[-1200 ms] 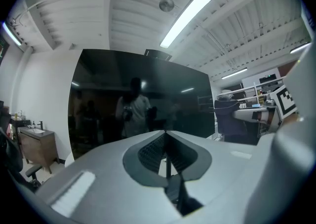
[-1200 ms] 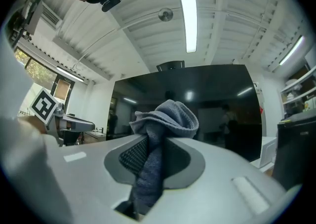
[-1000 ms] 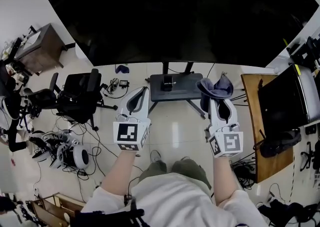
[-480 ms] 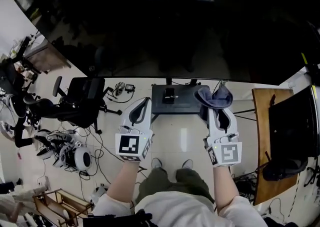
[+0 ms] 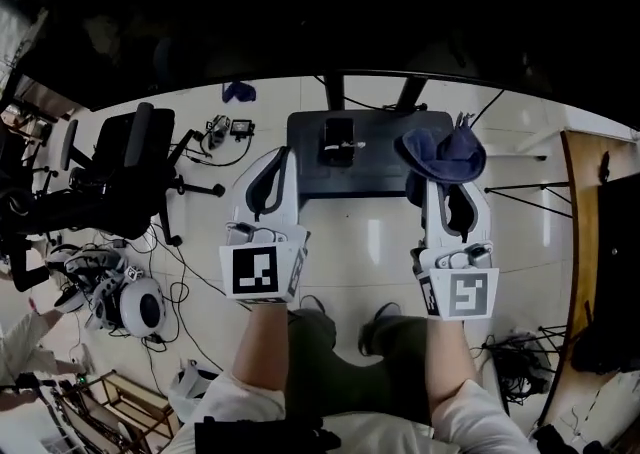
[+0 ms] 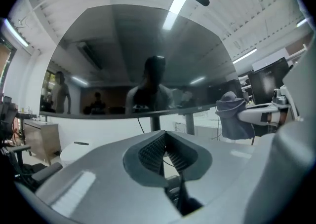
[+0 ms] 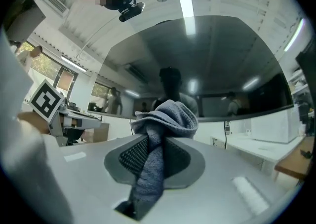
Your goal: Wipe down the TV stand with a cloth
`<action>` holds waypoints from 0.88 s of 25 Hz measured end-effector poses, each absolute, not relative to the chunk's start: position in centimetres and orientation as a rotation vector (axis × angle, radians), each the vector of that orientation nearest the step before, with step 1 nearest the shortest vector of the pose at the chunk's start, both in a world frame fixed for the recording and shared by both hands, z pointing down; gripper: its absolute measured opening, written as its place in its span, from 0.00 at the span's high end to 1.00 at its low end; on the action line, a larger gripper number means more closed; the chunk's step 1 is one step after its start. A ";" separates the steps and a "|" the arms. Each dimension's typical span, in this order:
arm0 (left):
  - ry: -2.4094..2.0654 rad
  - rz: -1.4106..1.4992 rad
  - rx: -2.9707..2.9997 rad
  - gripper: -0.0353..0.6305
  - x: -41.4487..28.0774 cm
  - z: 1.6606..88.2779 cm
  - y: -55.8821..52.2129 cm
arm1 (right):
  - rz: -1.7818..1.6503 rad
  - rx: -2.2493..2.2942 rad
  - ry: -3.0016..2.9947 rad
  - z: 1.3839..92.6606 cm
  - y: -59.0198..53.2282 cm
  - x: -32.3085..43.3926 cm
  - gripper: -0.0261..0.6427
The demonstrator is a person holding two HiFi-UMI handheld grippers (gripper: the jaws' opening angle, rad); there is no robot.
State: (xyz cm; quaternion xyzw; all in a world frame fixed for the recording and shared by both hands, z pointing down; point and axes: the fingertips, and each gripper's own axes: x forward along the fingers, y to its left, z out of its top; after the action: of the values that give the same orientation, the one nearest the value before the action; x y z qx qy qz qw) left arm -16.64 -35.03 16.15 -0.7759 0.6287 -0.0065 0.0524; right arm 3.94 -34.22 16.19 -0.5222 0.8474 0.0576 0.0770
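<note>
The TV stand's dark shelf point(image 5: 310, 162) sits low on the floor under the big black TV screen point(image 5: 330, 2), between two black posts. My left gripper point(image 5: 283, 155) is shut and empty, its tip at the shelf's left edge. In the left gripper view its ribbed pads point(image 6: 153, 151) meet with nothing between them. My right gripper point(image 5: 447, 170) is shut on a bunched blue-grey cloth point(image 5: 445, 150) at the shelf's right end. The cloth point(image 7: 165, 114) bulges over the jaws and hangs down between them. It also shows in the left gripper view as a cloth point(image 6: 232, 114) at the right.
A small black device point(image 5: 338, 137) lies on the shelf. A black office chair point(image 5: 120, 162), loose cables and a white round device point(image 5: 140, 307) crowd the floor at the left. A wooden desk point(image 5: 590, 202) stands at the right. My knees are just behind the grippers.
Both grippers and my head have come down sharply. The stand's shelf now looks larger and closer, and the TV screen has slid to the top edge. Both grips are unchanged.
</note>
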 end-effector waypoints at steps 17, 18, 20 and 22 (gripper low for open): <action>1.983 -0.109 -2.341 0.82 -23.2 29.5 -41.6 | 0.214 -1.471 2.785 26.7 -48.1 -10.7 0.85; 1.979 -0.070 -2.322 0.82 -23.6 28.8 -41.8 | 0.222 -1.464 2.790 25.5 -49.8 -11.7 0.85; 2.005 -0.125 -2.334 0.82 -23.9 29.0 -41.3 | 0.245 -1.426 2.781 24.4 -52.8 -13.0 0.85; 2.048 -0.253 -2.376 0.82 -24.1 30.7 -40.4 | 0.239 -1.408 2.832 25.4 -54.4 -13.8 0.85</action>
State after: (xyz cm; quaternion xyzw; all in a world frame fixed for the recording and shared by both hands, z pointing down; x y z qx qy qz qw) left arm -24.12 -40.42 30.69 -0.7549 0.6509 -0.0805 -0.0028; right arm -13.77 -54.41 25.45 -0.4439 0.8928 0.0754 -0.0149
